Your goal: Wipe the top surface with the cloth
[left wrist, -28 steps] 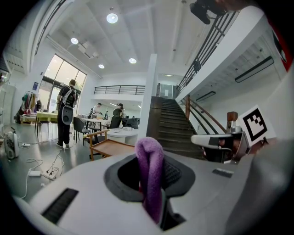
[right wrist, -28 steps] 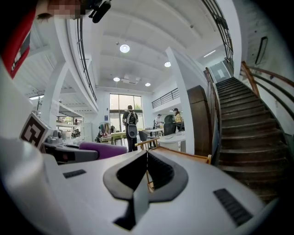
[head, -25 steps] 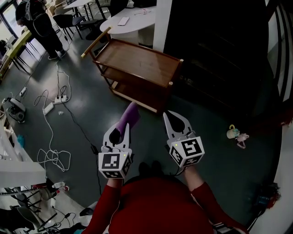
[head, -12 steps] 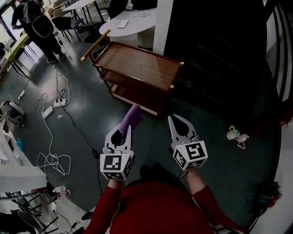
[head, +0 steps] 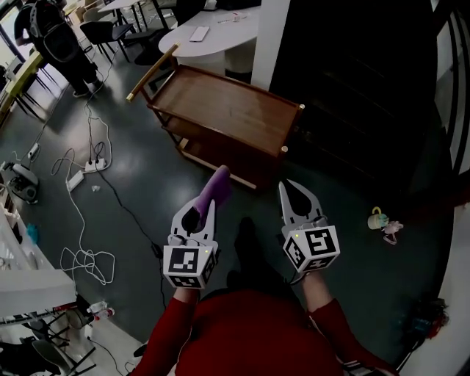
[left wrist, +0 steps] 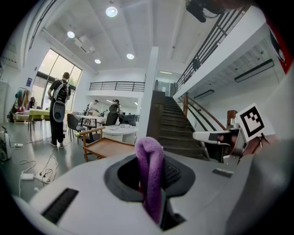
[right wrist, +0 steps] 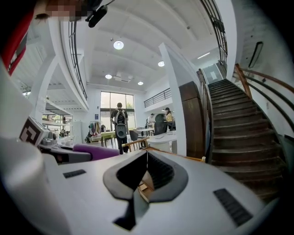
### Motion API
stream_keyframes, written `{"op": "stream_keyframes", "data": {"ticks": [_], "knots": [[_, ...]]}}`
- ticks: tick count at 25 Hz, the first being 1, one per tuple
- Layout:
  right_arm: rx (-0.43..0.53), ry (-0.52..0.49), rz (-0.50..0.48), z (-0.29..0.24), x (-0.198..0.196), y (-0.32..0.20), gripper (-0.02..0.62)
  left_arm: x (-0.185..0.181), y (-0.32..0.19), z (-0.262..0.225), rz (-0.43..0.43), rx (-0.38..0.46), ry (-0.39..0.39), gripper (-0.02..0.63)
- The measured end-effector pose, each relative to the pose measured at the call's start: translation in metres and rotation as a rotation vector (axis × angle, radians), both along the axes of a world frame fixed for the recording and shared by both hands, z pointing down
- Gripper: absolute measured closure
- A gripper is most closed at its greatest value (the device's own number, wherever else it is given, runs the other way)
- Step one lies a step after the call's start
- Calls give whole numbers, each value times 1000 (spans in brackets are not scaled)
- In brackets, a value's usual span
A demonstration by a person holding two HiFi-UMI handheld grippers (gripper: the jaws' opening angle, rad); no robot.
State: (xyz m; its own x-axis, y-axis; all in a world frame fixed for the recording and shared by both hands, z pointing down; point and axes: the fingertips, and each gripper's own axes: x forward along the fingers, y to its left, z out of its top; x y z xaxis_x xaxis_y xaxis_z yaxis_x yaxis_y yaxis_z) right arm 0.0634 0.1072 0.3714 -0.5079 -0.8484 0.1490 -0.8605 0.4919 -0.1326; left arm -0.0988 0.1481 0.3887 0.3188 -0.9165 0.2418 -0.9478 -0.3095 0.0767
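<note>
Looks dim from the head, dark right of the trolley (head: pixel 228 117); glows bright under ceiling lamps (left wrist: pixel 111 11); bends at edges.

Standing here, I can't read a single word, number or brand name anywhere in the room. The closest things to a label are the printed squares on the left marker cube (head: pixel 186 266) behind the left tongs (head: pixel 208 204) and on the right marker cube (head: pixel 316 248) behind the right tongs (head: pixel 289 186). They are black-and-white block patterns only, with no letters or digits in them. A small blue sign (right wrist: pixel 97 116) hangs beside the tall windows at the far end of the hall, but it is too small to make out what it says.
</note>
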Motion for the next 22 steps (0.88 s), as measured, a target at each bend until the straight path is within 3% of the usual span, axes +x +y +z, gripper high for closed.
{"op": "stream_keyframes", "data": {"ticks": [12, 22], "knots": [[0, -49, -15, -6, -4, -143, 583, -13, -139, 7, -57, -53, -33, 542], [9, -67, 15, -12, 0, -206, 583, -14, -212, 1, -37, -63, -53, 543]]}}
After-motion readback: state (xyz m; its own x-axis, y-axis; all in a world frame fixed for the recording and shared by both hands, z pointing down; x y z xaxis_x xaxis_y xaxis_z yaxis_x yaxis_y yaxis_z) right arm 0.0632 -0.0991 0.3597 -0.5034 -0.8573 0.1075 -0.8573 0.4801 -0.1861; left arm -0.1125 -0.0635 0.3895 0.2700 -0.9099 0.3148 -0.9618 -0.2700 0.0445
